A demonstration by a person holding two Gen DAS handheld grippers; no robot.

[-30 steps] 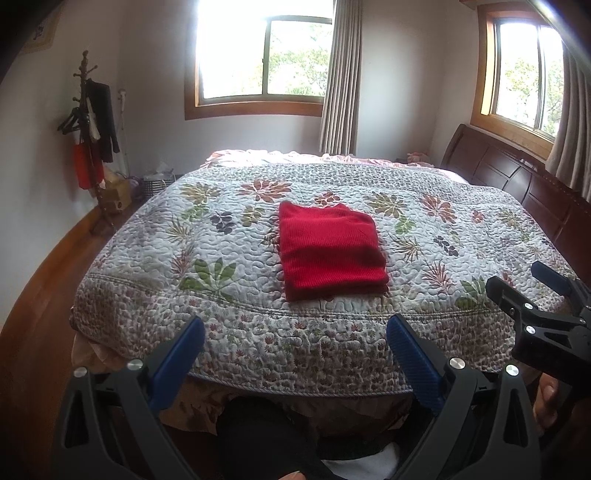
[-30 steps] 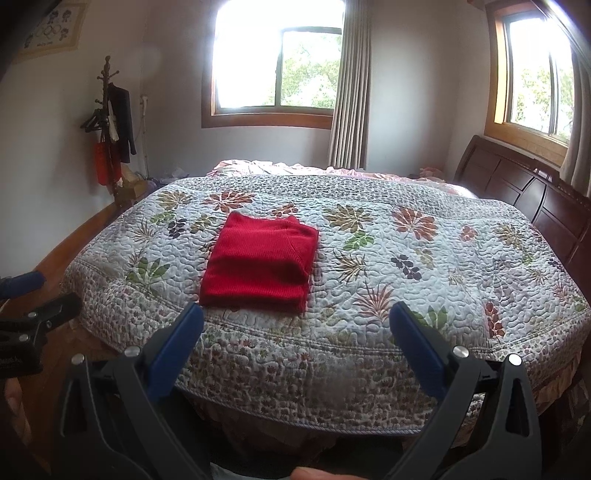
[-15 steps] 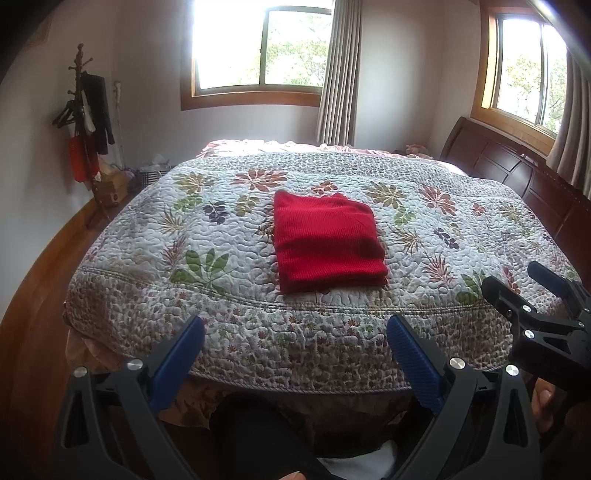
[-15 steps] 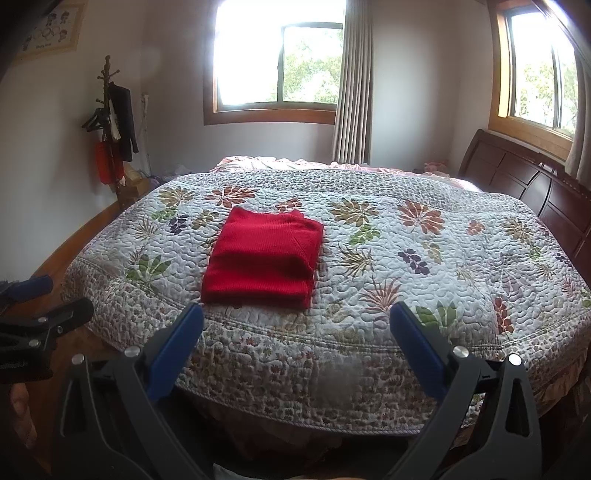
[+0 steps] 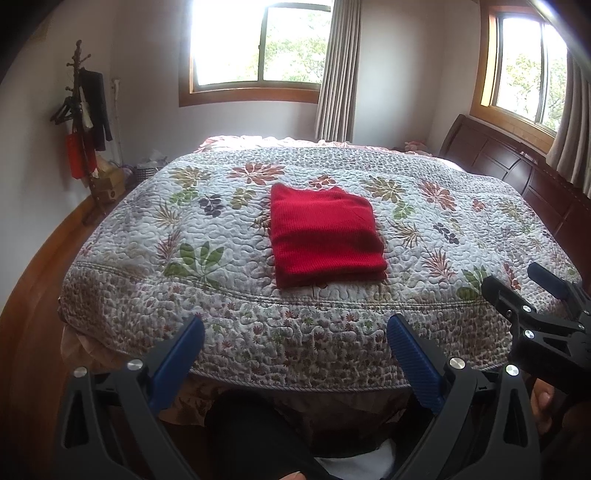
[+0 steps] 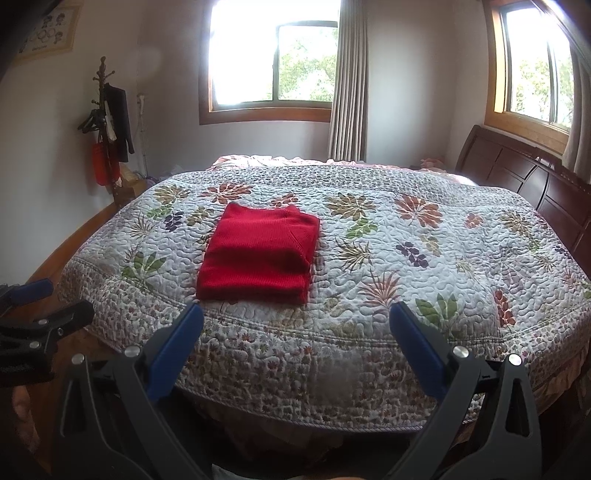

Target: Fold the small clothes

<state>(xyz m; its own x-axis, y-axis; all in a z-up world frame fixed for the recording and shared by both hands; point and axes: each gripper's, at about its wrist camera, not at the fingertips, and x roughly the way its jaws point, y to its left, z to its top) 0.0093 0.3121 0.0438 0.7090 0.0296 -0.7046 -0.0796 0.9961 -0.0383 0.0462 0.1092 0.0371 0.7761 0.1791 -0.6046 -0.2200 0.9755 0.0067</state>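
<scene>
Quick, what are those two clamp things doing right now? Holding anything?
Left gripper: open, holding nothing.
Right gripper: open, holding nothing.

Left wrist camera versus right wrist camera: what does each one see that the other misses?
Only the left wrist view shows a dark-clothed leg below the bed edge. Only the right wrist view shows a framed picture on the wall. Both share the folded red garment on the floral quilt, the coat rack, and both open grippers: left gripper, right gripper.
</scene>
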